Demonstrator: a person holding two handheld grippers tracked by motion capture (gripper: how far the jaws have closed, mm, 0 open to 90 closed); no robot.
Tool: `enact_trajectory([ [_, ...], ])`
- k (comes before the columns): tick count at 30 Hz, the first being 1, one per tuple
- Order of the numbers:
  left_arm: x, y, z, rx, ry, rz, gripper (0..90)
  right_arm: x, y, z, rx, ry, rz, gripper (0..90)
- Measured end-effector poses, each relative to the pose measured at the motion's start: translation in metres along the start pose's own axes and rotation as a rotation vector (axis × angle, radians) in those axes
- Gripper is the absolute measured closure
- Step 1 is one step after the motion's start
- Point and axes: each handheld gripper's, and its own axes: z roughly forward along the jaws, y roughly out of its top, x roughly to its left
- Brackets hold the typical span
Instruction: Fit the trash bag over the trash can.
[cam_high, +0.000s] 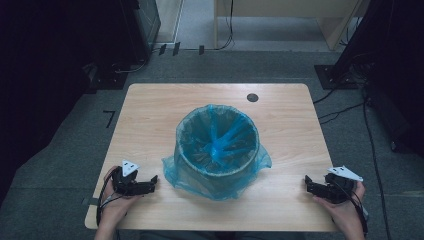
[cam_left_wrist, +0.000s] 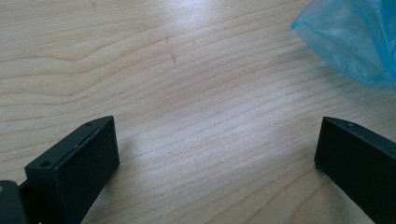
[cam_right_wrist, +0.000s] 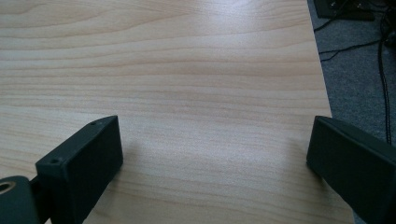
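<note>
A round bin lined with a translucent blue plastic bag (cam_high: 217, 150) stands mid-tabletop (cam_high: 150, 107). Left tongs (cam_high: 151, 182) and right tongs (cam_high: 309, 182), both wide and empty, rest near the front corners; probably they reach for the liner next.

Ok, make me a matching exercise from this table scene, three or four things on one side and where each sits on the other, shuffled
Things:
1. blue-lined bin
2. left gripper
3. right gripper
4. dark round hole

Places:
A. far edge of the table
B. near right corner
C. middle of the table
D. near left corner

Pairs: 1-C, 2-D, 3-B, 4-A
</note>
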Motion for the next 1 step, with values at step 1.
enact_trajectory([
  [1, -0.0002, 0.0009, 0.001, -0.001, -0.001, 0.001, 0.0, 0.0, 0.0, 0.0, 0.0, 0.0, -0.001, 3.3],
])
